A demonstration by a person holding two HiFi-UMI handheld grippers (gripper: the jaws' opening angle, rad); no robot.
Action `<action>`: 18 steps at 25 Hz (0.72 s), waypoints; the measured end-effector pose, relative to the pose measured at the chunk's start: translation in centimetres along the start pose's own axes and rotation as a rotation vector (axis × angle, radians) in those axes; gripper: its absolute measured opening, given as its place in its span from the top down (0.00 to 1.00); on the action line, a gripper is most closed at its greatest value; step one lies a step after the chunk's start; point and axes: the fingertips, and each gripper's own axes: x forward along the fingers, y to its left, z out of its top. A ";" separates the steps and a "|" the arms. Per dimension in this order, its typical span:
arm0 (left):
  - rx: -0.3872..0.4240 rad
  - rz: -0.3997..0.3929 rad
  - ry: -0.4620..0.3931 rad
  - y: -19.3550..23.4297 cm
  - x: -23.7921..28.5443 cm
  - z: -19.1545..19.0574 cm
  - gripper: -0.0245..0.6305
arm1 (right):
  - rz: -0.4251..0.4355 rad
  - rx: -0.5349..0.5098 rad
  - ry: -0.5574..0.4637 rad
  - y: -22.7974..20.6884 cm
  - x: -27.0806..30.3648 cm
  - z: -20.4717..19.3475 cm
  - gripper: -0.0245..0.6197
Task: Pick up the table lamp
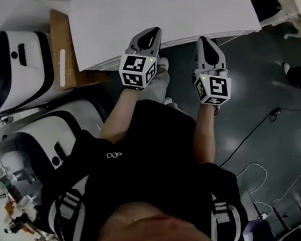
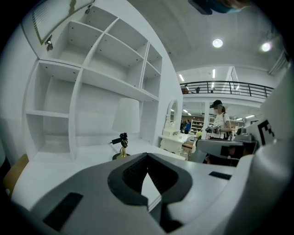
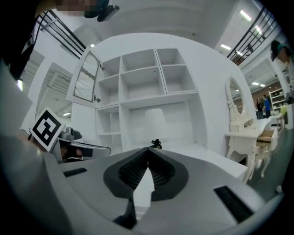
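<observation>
Setting: we read a large furniture showroom, not a home.
Furnishings: we see a white shelf unit (image 2: 92, 78) above a desk, with a white dressing table (image 3: 243, 134) and its oval mirror (image 3: 233, 100) beside it.
Building: we note a railed mezzanine (image 2: 229, 85) and round ceiling lights (image 2: 217, 43).
Floor: we note loose cables (image 1: 250, 136) on a dark floor (image 1: 245, 76).

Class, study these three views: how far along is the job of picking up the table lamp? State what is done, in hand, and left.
Done: nothing yet; the table lamp stands on the white desk, well back by the shelves. In hand: the left tool and right tool are at the desk's near edge, both shut and empty, pointing toward the lamp. Left: reach in, open, grip, lift.
</observation>
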 end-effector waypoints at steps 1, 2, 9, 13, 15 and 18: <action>0.000 0.006 0.006 0.4 0.3 0.0 0.95 | 0.005 0.010 0.006 -0.1 0.6 -0.2 0.93; -0.001 0.014 0.012 0.9 0.6 0.0 0.95 | 0.011 0.018 0.011 -0.2 1.2 -0.4 0.93; 0.047 0.045 0.073 3.4 3.1 -0.9 0.95 | 0.083 0.075 -0.020 0.1 5.4 -1.1 0.93; 0.004 0.043 0.086 4.7 4.8 -1.2 0.95 | 0.108 0.083 -0.010 -0.2 7.8 -1.6 0.93; 0.007 0.047 0.097 5.5 5.6 -1.5 0.95 | 0.110 0.094 0.001 -0.5 9.0 -2.1 0.93; 0.017 0.059 0.118 6.9 6.6 -1.8 0.95 | 0.121 0.113 0.010 -0.9 11.2 -3.0 0.93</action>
